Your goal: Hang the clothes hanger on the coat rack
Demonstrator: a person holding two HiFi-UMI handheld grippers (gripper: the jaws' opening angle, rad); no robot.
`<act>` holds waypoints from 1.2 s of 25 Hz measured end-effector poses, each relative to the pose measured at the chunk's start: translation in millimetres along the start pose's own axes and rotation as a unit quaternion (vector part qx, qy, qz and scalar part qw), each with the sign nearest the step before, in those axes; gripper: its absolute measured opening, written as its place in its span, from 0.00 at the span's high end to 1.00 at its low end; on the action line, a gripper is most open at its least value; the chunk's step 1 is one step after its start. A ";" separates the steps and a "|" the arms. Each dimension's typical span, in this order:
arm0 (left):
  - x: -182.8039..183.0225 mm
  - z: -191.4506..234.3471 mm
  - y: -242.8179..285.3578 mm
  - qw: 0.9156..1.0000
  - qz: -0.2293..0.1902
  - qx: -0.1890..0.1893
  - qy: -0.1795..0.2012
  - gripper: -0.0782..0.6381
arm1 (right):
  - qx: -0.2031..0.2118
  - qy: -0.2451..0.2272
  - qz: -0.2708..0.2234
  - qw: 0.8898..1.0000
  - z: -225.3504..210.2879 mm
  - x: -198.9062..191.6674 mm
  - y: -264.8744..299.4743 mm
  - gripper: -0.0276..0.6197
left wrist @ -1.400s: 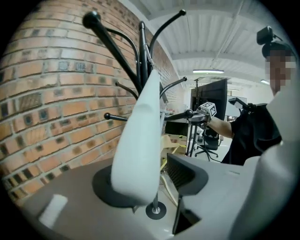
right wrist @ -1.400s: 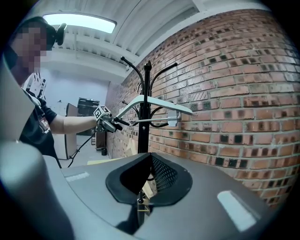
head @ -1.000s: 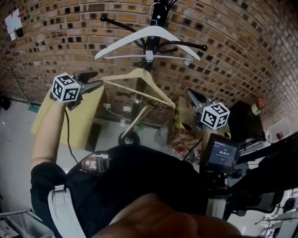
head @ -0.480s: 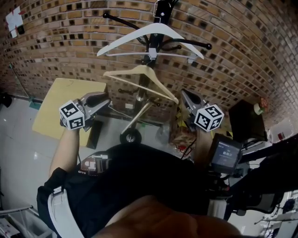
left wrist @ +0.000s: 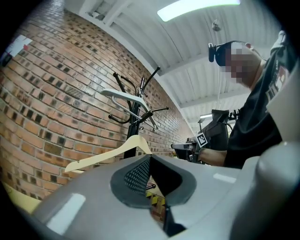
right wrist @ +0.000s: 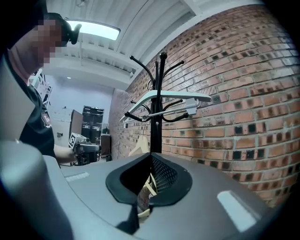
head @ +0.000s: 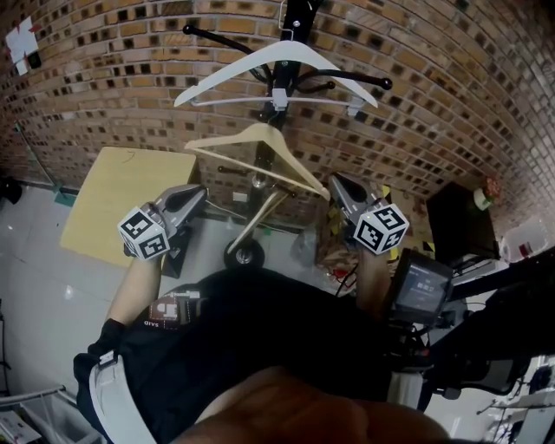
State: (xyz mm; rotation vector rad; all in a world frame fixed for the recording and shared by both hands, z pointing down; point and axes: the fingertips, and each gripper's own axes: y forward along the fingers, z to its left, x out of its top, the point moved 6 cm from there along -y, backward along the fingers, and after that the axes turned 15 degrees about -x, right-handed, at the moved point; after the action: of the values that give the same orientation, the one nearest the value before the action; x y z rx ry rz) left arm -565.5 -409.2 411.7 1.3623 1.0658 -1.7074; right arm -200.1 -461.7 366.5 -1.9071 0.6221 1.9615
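A black coat rack [head: 293, 26] stands against the brick wall. A white hanger [head: 277, 59] hangs on its upper arms, and a pale wooden hanger [head: 260, 143] hangs lower on the pole, tilted. My left gripper [head: 199, 192] is shut and empty, below and left of the wooden hanger and apart from it. My right gripper [head: 333, 182] is shut and empty too, just below the wooden hanger's right end. From the left gripper [left wrist: 150, 157] I see the wooden hanger [left wrist: 133, 143] and the white hanger [left wrist: 124, 96] ahead. Beyond the right gripper [right wrist: 151, 153] rises the rack pole [right wrist: 157, 117].
A yellow board [head: 130, 204] leans by the wall at left. The rack's round base [head: 243, 256] sits on the floor near a cardboard box [head: 342, 230]. A black cabinet [head: 460, 221] and a small screen [head: 418, 286] are at right. The person's dark torso fills the foreground.
My left gripper has drawn down and away from the wooden hanger's left end, and its jaws have gone from open to shut. The right gripper has drifted slightly left.
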 end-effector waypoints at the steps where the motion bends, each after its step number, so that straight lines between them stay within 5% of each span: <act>1: 0.8 1.3 -0.1 1.000 0.000 0.003 0.004 0.89 | 0.003 -0.001 -0.004 1.000 0.1 1.6 -0.8 0.94; 30: 14.2 11.4 2.0 1.000 0.001 0.023 0.000 0.89 | 0.018 -0.039 -0.010 0.999 5.7 4.8 3.7 0.94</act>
State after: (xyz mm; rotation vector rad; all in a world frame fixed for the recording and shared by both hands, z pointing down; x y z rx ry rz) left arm -571.3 -420.8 398.7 1.3911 1.0294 -1.7413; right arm -207.1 -462.2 362.0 -1.8005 0.6106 1.9879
